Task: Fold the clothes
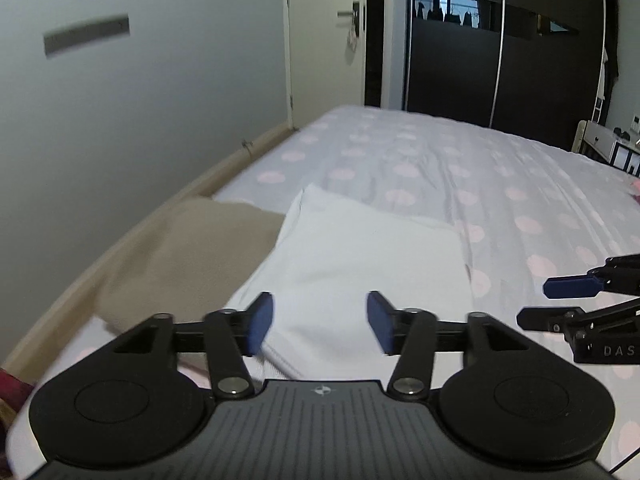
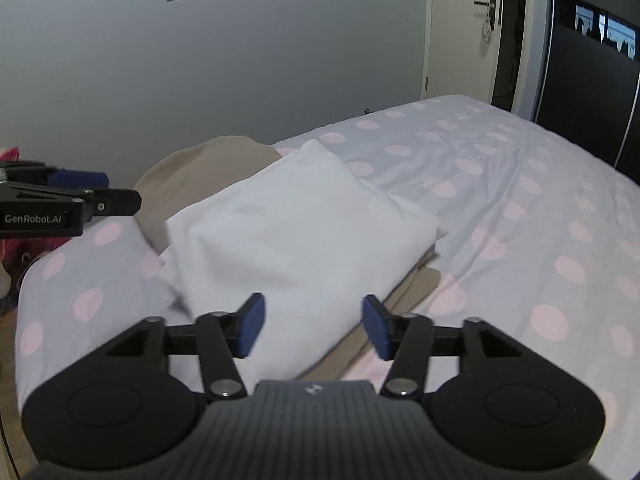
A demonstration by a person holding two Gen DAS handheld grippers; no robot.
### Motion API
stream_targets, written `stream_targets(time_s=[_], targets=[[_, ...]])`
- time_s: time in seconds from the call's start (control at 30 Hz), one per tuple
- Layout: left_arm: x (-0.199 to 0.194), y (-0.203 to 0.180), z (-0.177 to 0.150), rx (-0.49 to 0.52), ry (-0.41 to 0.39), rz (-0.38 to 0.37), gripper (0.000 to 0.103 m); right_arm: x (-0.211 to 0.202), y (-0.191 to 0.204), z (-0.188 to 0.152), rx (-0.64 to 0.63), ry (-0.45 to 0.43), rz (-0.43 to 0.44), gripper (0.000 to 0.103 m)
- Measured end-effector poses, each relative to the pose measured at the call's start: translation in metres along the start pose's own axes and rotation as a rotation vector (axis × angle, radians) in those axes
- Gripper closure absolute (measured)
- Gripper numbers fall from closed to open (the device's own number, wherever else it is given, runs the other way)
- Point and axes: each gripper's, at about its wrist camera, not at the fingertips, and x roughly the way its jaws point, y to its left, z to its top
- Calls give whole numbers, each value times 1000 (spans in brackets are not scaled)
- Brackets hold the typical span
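Note:
A folded white garment [image 1: 360, 264] [image 2: 296, 232] lies on the bed, partly on top of a beige garment [image 1: 188, 256] [image 2: 200, 172]. A beige edge also sticks out under the white fold's near side in the right wrist view. My left gripper [image 1: 320, 322] hovers open just above the white garment's near edge, holding nothing. My right gripper [image 2: 312, 326] is open too, over the near corner of the white fold. Each gripper shows at the edge of the other's view, the right gripper [image 1: 560, 300] and the left gripper [image 2: 116, 192].
The bed sheet [image 1: 480, 184] [image 2: 520, 200] is pale lilac with pink dots and spreads wide to the right. A grey wall [image 1: 120, 120] runs along the bed's left side. A door [image 2: 460, 28] and a dark wardrobe [image 1: 500, 52] stand beyond the foot. Red cloth [image 2: 16, 248] lies off the bed's left.

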Motion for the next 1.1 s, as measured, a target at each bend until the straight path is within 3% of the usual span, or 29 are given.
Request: stream_targets(time_s=[0.07,0.27,0.47,0.53,0.7,0.87,1.1], targets=[[-23,-9,-5,-4,-9,25,45,-24,8,-5,8,3,-10,38],[-81,-28,-30,-76,-30,68,35,-91,25,-31,124,-44,14,14],[-120,-38,-73,-150,-55,4,28,-141,57,-75,121,-118,-47,13],[-126,-46,-87,-142,-53,21,28,-152,68,-92,111,-133,-70,13],[-141,-67,-120,-105,-31,74,28,-168,89,-127,112,-156,-105,13],[-149,-74,-151,-122,5,49,28,-179,99,-160,161,-171,-137,13],[-148,-87,-166,-110,40,19,28,-183,100,-188,170,-167,-191,13]])
